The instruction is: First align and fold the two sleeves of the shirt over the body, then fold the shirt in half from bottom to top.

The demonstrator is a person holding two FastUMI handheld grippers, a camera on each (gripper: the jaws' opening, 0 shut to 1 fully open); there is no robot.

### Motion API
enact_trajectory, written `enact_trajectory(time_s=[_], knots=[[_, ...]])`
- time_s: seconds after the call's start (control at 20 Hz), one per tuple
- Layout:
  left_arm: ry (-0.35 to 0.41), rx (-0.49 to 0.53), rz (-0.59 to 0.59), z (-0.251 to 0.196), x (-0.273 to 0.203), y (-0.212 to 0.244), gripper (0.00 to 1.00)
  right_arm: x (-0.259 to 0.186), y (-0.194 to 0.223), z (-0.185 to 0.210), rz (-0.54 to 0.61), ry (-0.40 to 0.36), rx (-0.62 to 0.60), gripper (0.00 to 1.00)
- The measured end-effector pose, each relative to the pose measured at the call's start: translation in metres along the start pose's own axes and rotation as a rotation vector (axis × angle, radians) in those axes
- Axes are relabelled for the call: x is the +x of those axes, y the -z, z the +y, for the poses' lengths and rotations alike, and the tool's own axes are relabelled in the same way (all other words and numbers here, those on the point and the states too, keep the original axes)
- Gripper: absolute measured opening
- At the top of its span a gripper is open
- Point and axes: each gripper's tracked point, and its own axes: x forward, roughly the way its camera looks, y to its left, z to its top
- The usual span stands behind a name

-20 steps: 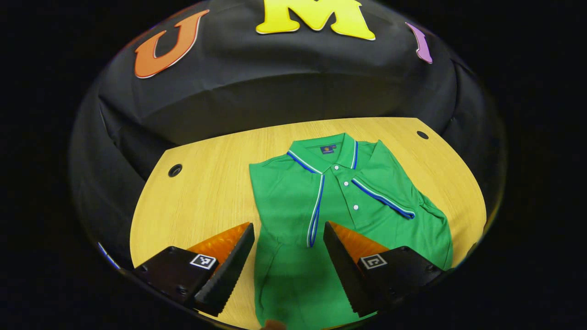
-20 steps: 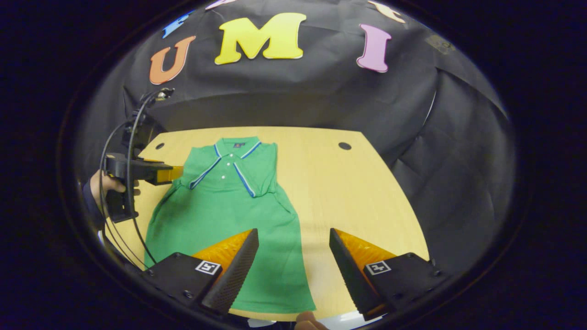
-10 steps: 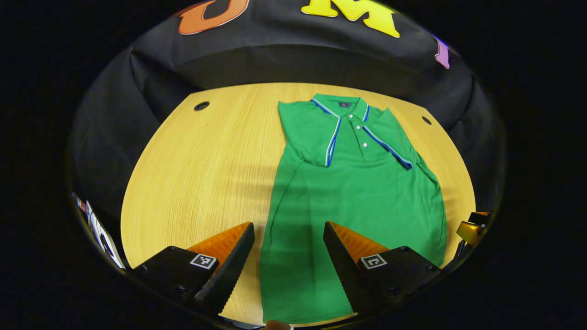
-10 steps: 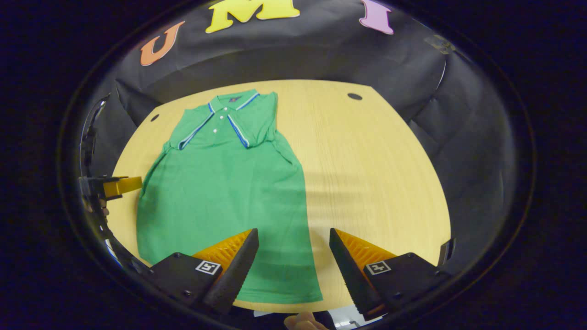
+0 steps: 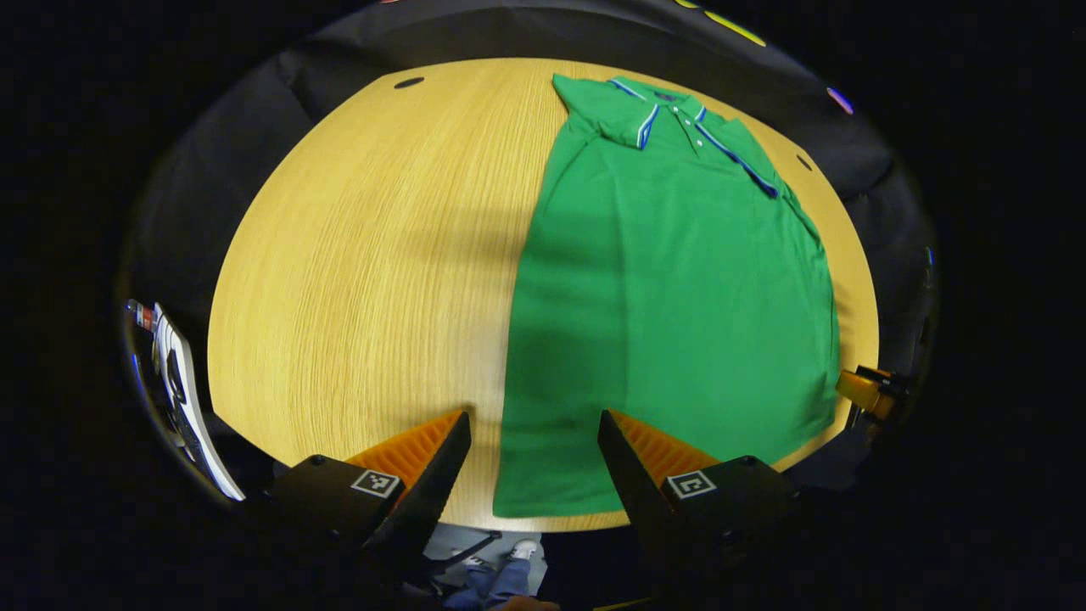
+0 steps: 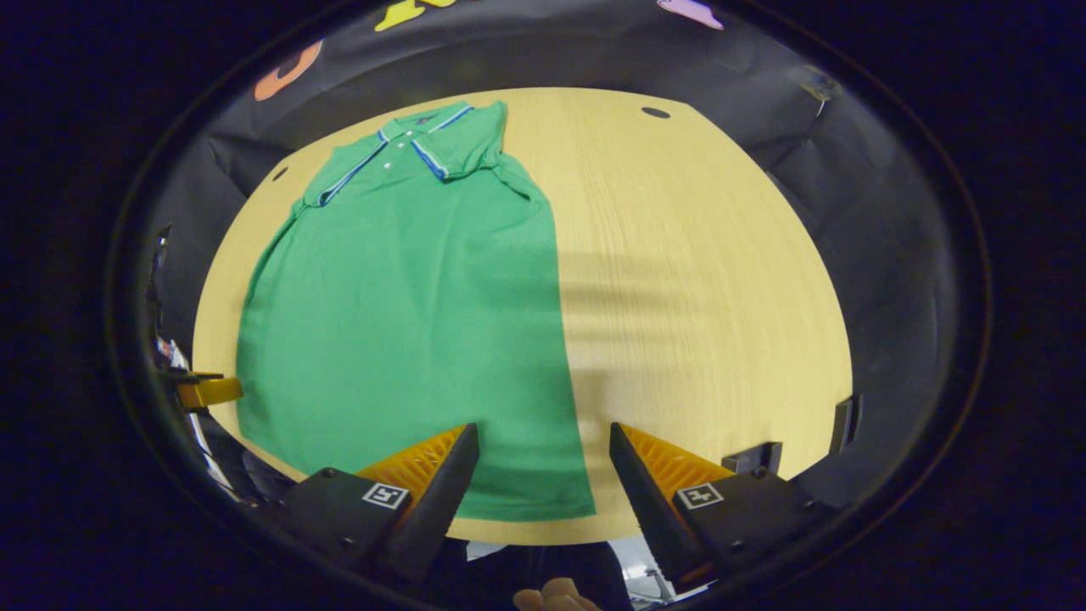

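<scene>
A green polo shirt lies flat on the wooden table, collar far away, both sleeves folded over its chest. Its hem runs along the near table edge. My left gripper is open above the hem's left corner, nothing between its fingers. My right gripper is open above the hem's right corner, also holding nothing. In the left gripper view the other gripper peeks in at the far right; in the right gripper view the other gripper shows at the far left.
Bare table stretches left of the shirt in the left gripper view and right of it in the right gripper view. Cable holes sit near the table's far corners. Black cloth walls surround the table. A person's fingers show at the bottom.
Both grippers have pulled back from the chest area toward the near table edge and now hover over the hem corners. The shirt has not moved. Both stayed open.
</scene>
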Motion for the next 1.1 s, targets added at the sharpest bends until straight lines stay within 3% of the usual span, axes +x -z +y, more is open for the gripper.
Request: enact_trajectory(time_s=[0.35,0.55,1.1], knots=[[-0.008,-0.003,0.122,-0.004,0.006,0.039,0.98,0.002,0.026,0.005,0.063,-0.012,-0.02,0.99],[-0.019,0.002,0.123,-0.005,0.007,0.038,0.97,0.006,0.032,0.013,0.101,-0.028,-0.052,0.99],[-0.019,-0.004,0.195,-0.007,0.009,0.037,0.98,0.012,0.035,0.008,0.171,0.017,-0.032,0.98]])
